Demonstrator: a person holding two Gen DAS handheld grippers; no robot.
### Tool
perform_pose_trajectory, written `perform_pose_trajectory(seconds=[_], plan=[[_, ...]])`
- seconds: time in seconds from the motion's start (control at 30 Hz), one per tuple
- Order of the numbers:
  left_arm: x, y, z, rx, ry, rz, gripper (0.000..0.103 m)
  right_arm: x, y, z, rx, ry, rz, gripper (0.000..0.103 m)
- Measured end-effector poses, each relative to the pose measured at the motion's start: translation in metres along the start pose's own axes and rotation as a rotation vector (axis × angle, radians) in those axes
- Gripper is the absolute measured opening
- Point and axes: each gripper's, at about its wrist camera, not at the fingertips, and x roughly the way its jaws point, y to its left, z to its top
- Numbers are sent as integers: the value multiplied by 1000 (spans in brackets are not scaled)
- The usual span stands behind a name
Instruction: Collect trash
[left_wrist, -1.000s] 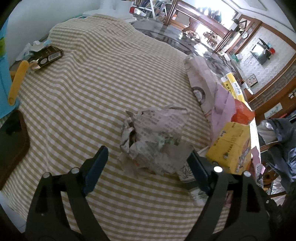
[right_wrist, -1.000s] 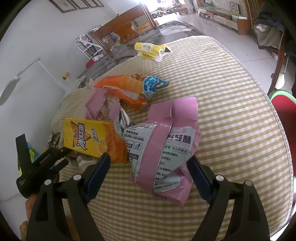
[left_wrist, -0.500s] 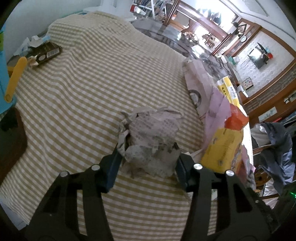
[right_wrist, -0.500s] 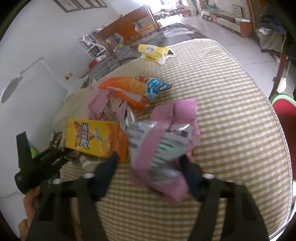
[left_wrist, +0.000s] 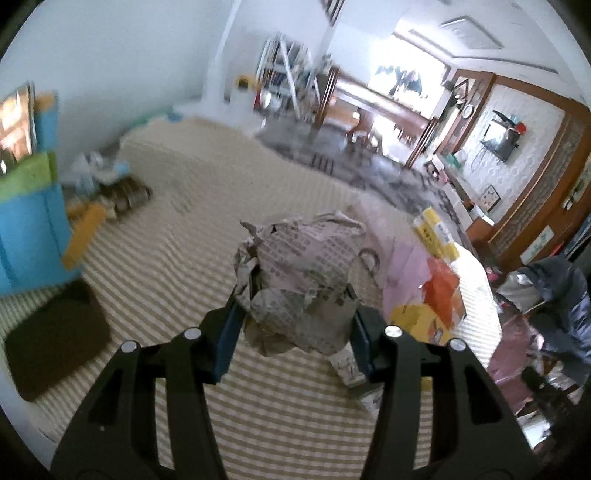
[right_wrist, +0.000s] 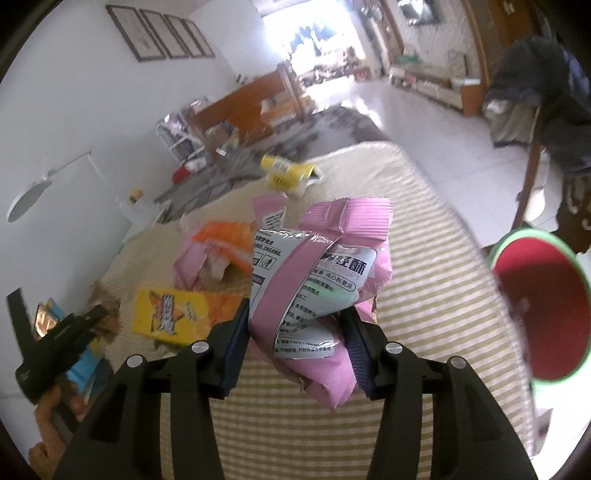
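Note:
My left gripper (left_wrist: 295, 301) is shut on a crumpled ball of newspaper (left_wrist: 303, 273), held just above the checked tablecloth (left_wrist: 159, 266). In the right wrist view my right gripper (right_wrist: 295, 317) has its jaws closing on a pink and silver snack bag (right_wrist: 317, 280); both pads press its sides and it hangs lifted off the cloth. The left gripper (right_wrist: 55, 339) also shows at the left edge there, with a hand (right_wrist: 51, 410) on it. More trash lies on the table: a yellow box (right_wrist: 170, 314), an orange bag (right_wrist: 225, 240) and a yellow packet (right_wrist: 288, 173).
A red bin with a green rim (right_wrist: 543, 306) stands off the table's right edge. At the left are a blue container (left_wrist: 29, 229), a dark brown mat (left_wrist: 55, 332) and a dark wrapper (left_wrist: 125, 192). A chair with dark clothes (left_wrist: 561, 295) stands at the right.
Both grippers went from open around their items to shut on them. The newspaper ball and the pink bag have risen off the cloth, and both views have tilted up.

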Motion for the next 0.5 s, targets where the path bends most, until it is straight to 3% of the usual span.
perform_pose_trajectory(seconds=[0.1, 0.27, 0.5], plan=[[-14, -13, 0, 46, -40, 3, 50, -7, -4, 3, -10, -28, -17, 47], [-33, -50, -14, 110, -58, -63, 50, -9, -6, 4, -32, -39, -24, 47], [-42, -89, -26, 167, -38, -146, 50, -13, -11, 4, -19, -42, -8, 48]])
